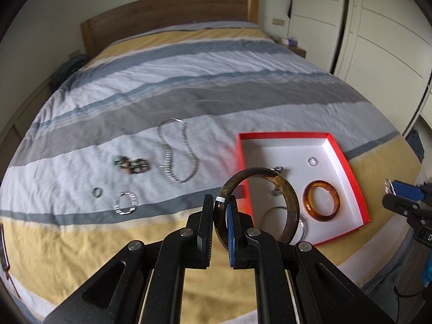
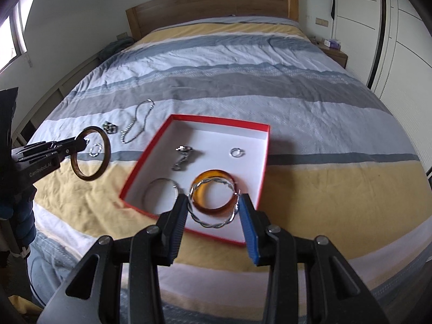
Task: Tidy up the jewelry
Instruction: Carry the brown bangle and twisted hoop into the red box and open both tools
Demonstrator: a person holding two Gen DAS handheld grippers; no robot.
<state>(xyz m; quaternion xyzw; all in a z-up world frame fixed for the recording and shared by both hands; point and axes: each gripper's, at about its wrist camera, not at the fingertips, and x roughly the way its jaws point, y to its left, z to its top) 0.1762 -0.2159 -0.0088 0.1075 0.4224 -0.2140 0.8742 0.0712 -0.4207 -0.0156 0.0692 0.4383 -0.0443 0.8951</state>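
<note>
Two grippers work over a striped bed [image 2: 310,124] with a wooden headboard [image 2: 210,2], bedding in yellow, grey, white bands. Landmark: red box [image 2: 266,159], shallow, white inside, lying on the yellow band near the foot of the bed. Inside the box: amber bangle [image 2: 209,208] near its front right part, thin silver hoop [image 2: 159,189] front left, small chain piece [image 2: 183,156] in the middle, small silver ring [image 2: 236,152] toward the back right. Left of the box on the white band: long silver necklace [image 1: 176,151], beyond it a cluster of dark beaded pieces [image 1: 132,165], then a silver link bracelet [image 1: 125,202] and a small ring [image 1: 96,192], all apart from the box. Left gripper [image 1: 222,217] hangs just left of the box, jaws nearly closed, pinching a dark brown bangle [image 1: 283,186] by its rim; bangle upright in the air, not touching the bedding. Right gripper [image 2: 214,210] hangs over the box's front edge, jaws part open, pads pressing either side of a twisted silver bangle [image 2: 213,222], held flat-ish above the amber bangle; contact between the two can't be told.
</note>
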